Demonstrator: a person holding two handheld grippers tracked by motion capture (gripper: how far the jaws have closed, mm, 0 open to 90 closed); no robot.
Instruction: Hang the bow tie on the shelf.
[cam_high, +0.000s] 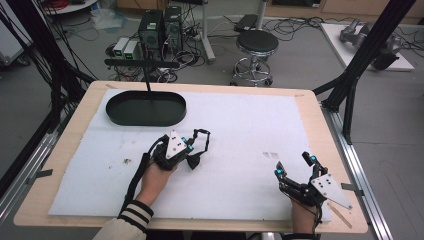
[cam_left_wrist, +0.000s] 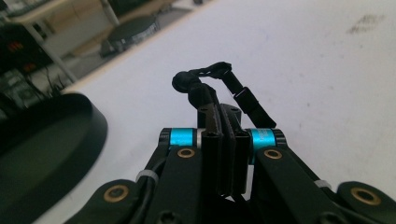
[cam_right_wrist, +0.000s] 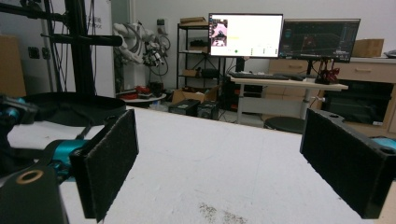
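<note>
My left gripper (cam_high: 194, 150) sits at the middle left of the white mat (cam_high: 240, 135), shut on a thin black strap-like object (cam_high: 201, 135). In the left gripper view the jaws (cam_left_wrist: 224, 121) are pressed together on that object (cam_left_wrist: 205, 86), which loops up past them with a rounded end and a small buckle-like piece. My right gripper (cam_high: 292, 164) rests near the front right of the mat, open, its two padded fingers (cam_right_wrist: 109, 163) wide apart with nothing between them.
A black oval tray (cam_high: 145, 107) lies at the back left of the mat, a thin T-shaped stand (cam_high: 148, 82) rising from it; the tray (cam_left_wrist: 42, 149) is close to the left gripper. Beyond the table are a stool (cam_high: 256, 44), computers and cables.
</note>
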